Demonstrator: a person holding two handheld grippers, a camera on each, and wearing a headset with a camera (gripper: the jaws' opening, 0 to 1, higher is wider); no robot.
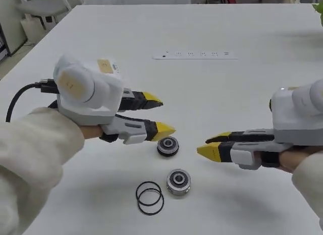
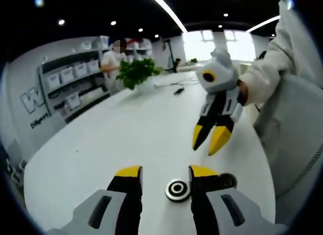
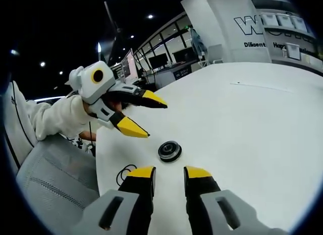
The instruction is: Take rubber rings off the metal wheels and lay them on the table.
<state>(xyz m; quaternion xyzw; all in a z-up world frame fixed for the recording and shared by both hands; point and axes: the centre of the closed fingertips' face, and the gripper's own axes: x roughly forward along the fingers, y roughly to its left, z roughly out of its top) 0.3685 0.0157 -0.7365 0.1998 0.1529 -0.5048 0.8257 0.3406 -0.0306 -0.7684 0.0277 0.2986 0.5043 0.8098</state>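
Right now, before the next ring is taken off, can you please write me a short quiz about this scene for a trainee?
1. True or false: two rubber rings lie loose on the table, overlapping each other.
2. Choose one: the bare metal wheel lies beside A) the rubber rings, B) the power strip, C) the cable.
3. Fill the gap: the left hand-held gripper and the right hand-held gripper, with the dark-rimmed metal wheel between their tips, are both ___ and hold nothing.

Key: 1 true; 2 A; 3 open.
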